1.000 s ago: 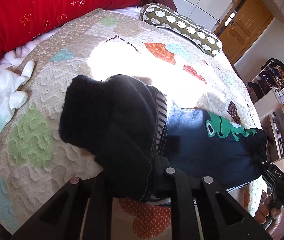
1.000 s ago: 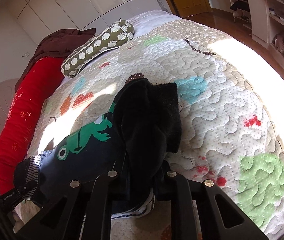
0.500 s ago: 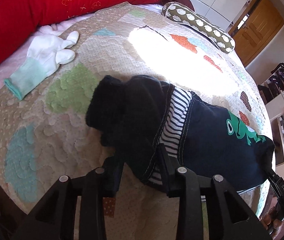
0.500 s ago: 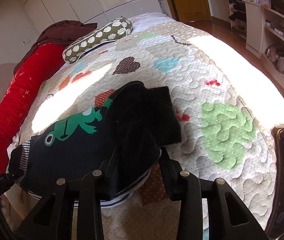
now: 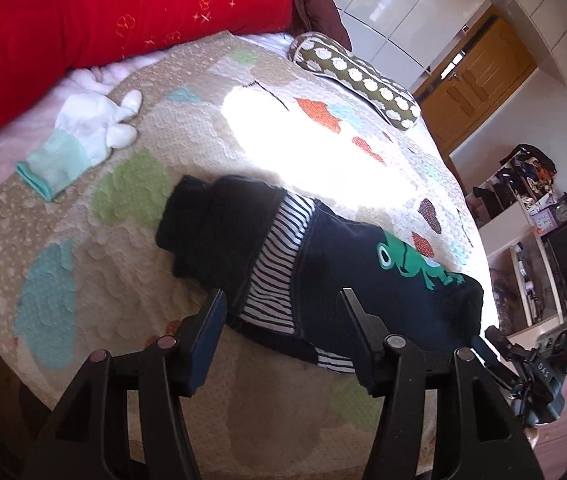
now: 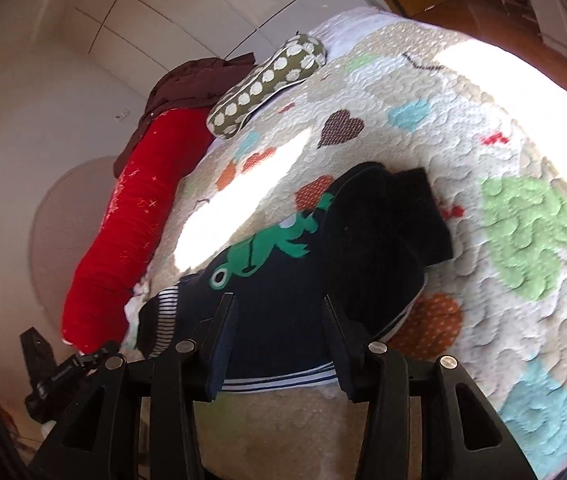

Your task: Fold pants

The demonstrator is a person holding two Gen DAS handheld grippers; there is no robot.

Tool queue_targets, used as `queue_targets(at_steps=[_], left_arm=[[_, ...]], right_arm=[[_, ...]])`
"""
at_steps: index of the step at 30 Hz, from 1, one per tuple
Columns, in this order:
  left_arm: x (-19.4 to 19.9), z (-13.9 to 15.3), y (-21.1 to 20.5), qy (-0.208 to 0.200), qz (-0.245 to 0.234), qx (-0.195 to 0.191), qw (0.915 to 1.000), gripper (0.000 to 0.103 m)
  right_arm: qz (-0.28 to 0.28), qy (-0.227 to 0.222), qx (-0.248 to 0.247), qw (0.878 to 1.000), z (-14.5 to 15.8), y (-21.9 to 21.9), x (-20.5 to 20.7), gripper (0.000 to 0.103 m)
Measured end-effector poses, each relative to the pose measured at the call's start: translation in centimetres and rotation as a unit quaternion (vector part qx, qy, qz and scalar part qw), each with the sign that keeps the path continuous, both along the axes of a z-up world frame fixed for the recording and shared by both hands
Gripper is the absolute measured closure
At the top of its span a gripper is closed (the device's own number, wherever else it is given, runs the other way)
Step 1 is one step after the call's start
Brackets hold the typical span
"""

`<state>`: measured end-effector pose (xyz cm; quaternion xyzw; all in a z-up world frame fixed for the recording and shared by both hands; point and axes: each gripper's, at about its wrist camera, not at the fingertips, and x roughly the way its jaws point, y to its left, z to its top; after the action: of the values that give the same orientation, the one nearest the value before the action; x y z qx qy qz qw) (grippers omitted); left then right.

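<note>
The small dark navy pants (image 5: 343, 264) with a green frog print and striped lining lie folded on the quilted bed, also in the right wrist view (image 6: 283, 292). Black cuffs are turned over at both ends. My left gripper (image 5: 281, 300) is open and empty, just in front of the striped end. My right gripper (image 6: 277, 308) is open and empty, just over the near edge of the pants. The right gripper also shows at the lower right of the left wrist view (image 5: 531, 368).
A white and mint glove (image 5: 83, 140) lies on the quilt (image 5: 83, 280) at the left. A red bolster (image 5: 103, 20) and a green dotted pillow (image 5: 355, 76) lie at the far side. Shelves and a dark cabinet (image 5: 563, 264) stand right of the bed.
Both grippers have opened and let go of the pants' ends. The pants now rest flat on the quilt, and both grippers have drawn back a little.
</note>
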<state>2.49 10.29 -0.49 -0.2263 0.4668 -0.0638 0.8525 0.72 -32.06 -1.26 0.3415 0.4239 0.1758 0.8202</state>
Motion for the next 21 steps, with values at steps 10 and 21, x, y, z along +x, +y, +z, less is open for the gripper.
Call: queue_targets(at_steps=[10,21], left_arm=[[0.9,-3.2,-2.7,0.051,-0.047,-0.056,0.996,0.055],[3.7,-5.3,-3.6,0.089,-0.043,-0.066,0.9929,0.08]], right_arm=[[0.065,0.057,0.038,0.996,-3.6,5.3,0.4,0.056],[0.063,0.063,0.044,0.995,-4.1,5.7,1.2,0.055]])
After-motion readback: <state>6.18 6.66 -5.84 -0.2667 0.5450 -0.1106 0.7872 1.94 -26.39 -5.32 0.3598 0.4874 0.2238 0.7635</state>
